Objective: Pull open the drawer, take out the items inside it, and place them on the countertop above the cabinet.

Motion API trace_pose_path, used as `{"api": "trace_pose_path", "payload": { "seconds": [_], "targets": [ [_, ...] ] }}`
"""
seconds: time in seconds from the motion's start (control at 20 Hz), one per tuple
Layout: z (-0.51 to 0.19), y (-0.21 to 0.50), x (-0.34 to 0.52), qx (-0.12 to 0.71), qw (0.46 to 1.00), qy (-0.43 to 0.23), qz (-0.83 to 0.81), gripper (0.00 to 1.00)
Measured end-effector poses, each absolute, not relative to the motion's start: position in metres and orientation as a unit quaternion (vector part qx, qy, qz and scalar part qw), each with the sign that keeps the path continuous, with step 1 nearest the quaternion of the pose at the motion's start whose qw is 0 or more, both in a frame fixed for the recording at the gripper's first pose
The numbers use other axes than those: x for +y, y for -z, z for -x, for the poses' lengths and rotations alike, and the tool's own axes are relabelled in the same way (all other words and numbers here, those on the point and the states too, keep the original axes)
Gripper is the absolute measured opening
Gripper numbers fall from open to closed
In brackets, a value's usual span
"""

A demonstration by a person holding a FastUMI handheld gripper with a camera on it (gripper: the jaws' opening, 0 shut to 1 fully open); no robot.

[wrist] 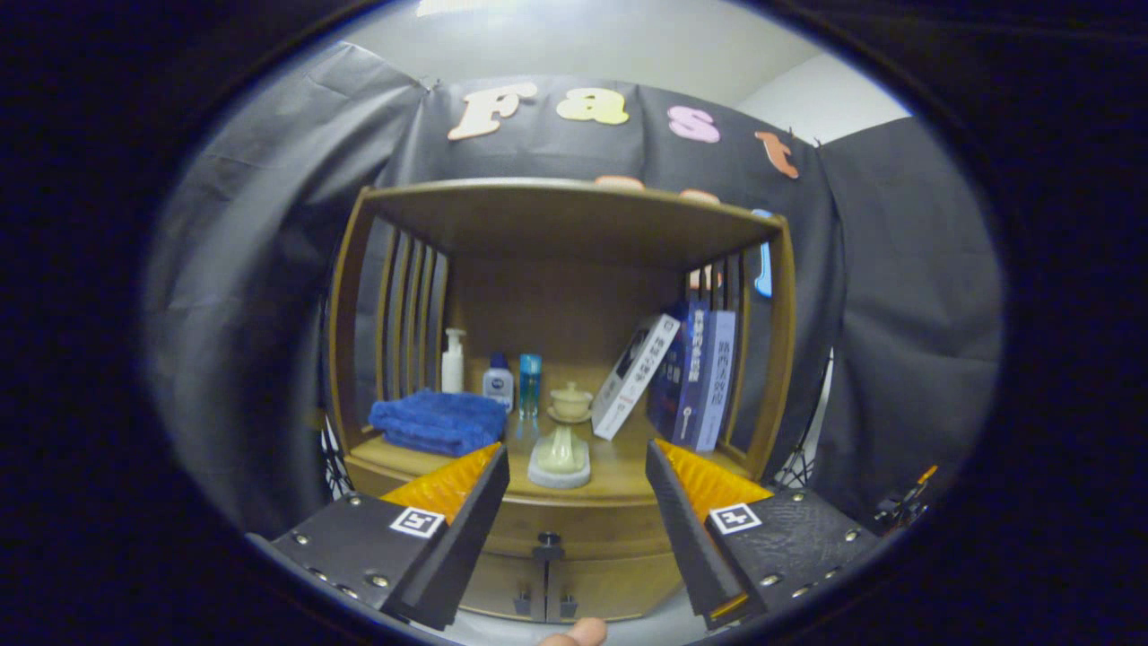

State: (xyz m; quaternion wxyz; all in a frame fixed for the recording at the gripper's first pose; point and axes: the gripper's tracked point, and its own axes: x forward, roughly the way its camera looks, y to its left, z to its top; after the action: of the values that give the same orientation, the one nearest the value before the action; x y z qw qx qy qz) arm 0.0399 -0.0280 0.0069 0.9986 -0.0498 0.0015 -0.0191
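The claw (577, 489) stands open, fingers spread wide and holding nothing, aimed squarely at a wooden cabinet (565, 359). The drawer (574, 528) lies ahead of the fingers and slightly below their tips, its front shut and running crosswise to the approach; its small dark knob (548, 541) sits in the gap between the two fingers, a little nearer the left one. Judged from this, the drawer has not yet been pulled, and the coming move calls for the claw to drop and advance onto that knob, then draw straight back. The contents of the drawer cannot be seen. Below it are two cupboard doors with their own small knobs (544, 604), close enough to be mistaken for the target. The desk (628, 467) above the drawer is already crowded: a folded blue towel (439, 422) at left, a pump bottle (453, 361), two small bottles (514, 381), a lidded cup (571, 401), a pale vase-like stand (560, 456) near the front edge, and leaning books (686, 372) at right. Free space for placing lies mainly at front right. A fingertip (578, 633) shows below.
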Motion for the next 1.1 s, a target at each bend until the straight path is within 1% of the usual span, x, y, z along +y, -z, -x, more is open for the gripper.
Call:
{"api": "trace_pose_path", "payload": {
  "seconds": [0.35, 0.65, 1.1],
  "targets": [
    [-0.008, -0.033, -0.052, -0.017, 0.998, 0.033, 0.052, 0.93],
    [0.016, -0.060, -0.051, -0.043, 0.998, 0.027, 0.049, 0.93],
    [0.032, -0.063, -0.061, -0.045, 0.997, 0.023, 0.051, 0.93]
  ]
}}
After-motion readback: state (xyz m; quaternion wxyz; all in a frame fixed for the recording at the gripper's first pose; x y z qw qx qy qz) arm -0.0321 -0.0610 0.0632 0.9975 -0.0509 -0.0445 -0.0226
